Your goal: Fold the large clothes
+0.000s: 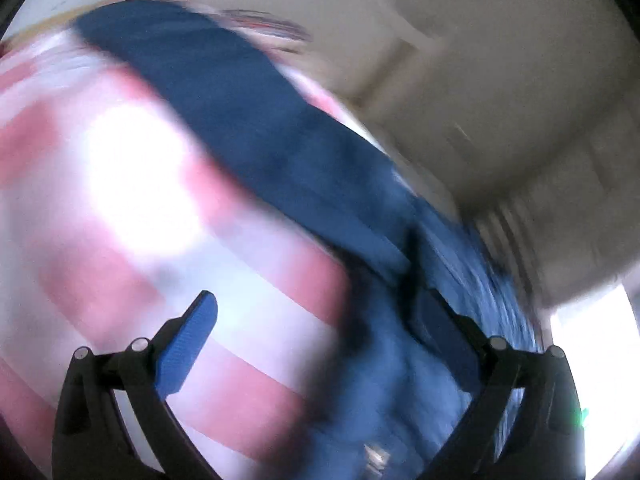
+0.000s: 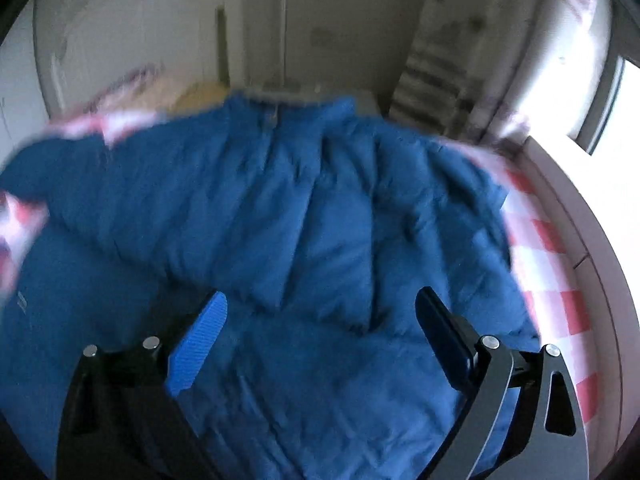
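Your right hand-held gripper (image 2: 322,336) hangs above the blue jacket (image 2: 280,216) with its jaws spread wide and nothing between the blue pads (image 2: 196,354); it has let go. The jacket, a puffy quilted one, lies spread across a bed with a pink-and-white checked sheet (image 2: 548,248). In the right wrist view it fills most of the frame, its collar end lying toward the far wall and the sheet showing past its right edge and at the upper left.

Your left hand-held gripper (image 1: 316,340) also stands with its jaws wide apart. That view is heavily blurred. One blue pad (image 1: 188,344) sits over the checked sheet (image 1: 120,208), and the other finger lies against or in front of blue fabric; you cannot tell from the blur whether it touches. No cloth is pinched between the two pads. There a long band of the jacket (image 1: 256,128) runs diagonally from the upper left down to the lower right, across the sheet.

Behind the bed you see a pale wall (image 2: 340,20) and, at the right edge, a bright window (image 2: 624,104).
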### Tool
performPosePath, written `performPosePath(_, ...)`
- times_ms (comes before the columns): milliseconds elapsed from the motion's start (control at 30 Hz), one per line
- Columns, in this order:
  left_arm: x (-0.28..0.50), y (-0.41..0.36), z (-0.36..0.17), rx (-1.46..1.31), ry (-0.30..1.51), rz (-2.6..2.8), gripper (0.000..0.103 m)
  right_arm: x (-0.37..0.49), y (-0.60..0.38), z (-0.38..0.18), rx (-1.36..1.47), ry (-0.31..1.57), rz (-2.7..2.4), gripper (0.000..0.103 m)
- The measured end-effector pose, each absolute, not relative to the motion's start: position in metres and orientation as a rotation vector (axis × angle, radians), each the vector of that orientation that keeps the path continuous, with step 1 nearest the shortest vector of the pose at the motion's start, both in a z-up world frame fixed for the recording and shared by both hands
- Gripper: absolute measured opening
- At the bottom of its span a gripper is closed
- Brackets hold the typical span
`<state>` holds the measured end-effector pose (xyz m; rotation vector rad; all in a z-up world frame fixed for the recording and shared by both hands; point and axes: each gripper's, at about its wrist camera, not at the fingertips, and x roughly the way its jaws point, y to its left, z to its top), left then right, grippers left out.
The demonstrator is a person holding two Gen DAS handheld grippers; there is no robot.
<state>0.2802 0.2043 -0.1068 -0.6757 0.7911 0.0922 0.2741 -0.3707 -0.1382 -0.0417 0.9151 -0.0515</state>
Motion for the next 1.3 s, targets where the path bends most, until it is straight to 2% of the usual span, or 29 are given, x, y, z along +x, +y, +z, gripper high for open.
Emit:
performPosePath(67, 0.291, 0.258, -0.113, -0.779, 0.775, 0.162, 0.100, 0.280, -0.375, -0.141, -0.004, 0.910, -0.054, 0.094)
performPosePath(167, 0.315, 0.316, -0.131, -1.080, 0.817, 0.049, 0.101, 0.285, -0.375, -0.146, 0.002, 0.909, -0.053, 0.095)
performPosePath(300, 0.326, 0.351, -0.145, -1.469, 0.855, 0.071, 0.100, 0.280, -0.376, -0.146, 0.022, 0.893, -0.036, 0.095)
performPosePath(433, 0.317, 0.346, -0.141, -1.657, 0.827, -0.108, 0.100, 0.269, -0.378, -0.138, 0.055, 0.880, -0.018, 0.095)
performPosePath(533, 0.304, 0.353, -0.115, -1.557, 0.750, -0.075, 0.100, 0.271, -0.376, -0.139, 0.048, 0.890, -0.021, 0.095)
performPosePath(667, 0.302, 0.382, -0.087, -1.174, 0.630, 0.321, 0.101, 0.273, -0.376, -0.140, 0.042, 0.888, -0.022, 0.095)
performPosePath(800, 0.344, 0.390, -0.095, -0.992, 0.685, 0.444, 0.099, 0.274, -0.376, -0.140, 0.042, 0.889, -0.021, 0.095)
performPosePath(867, 0.364, 0.380, -0.083, -0.859, 0.640, 0.382, 0.051, 0.273, -0.375, -0.140, 0.044, 0.887, -0.023, 0.095)
performPosePath(900, 0.375, 0.376, -0.083, -0.824, 0.647, 0.318, 0.013, 0.273, -0.375, -0.140, 0.045, 0.886, -0.022, 0.095)
performPosePath(967, 0.382, 0.365, -0.076, -0.794, 0.633, 0.310, 0.005, 0.272, -0.375, -0.139, 0.049, 0.880, -0.019, 0.095)
performPosePath(1100, 0.359, 0.292, -0.025, -0.646, 0.445, 0.172, 0.002, 0.270, -0.378, -0.138, 0.069, 0.863, -0.013, 0.095)
performPosePath(1200, 0.342, 0.181, 0.008, -0.472, 0.413, -0.109, 0.002, 0.266, -0.385, -0.134, 0.117, 0.827, -0.006, 0.095)
performPosePath(1300, 0.328, 0.065, 0.008, -0.340, 0.476, -0.391, 0.002, 0.262, -0.396, -0.132, 0.179, 0.798, -0.003, 0.095)
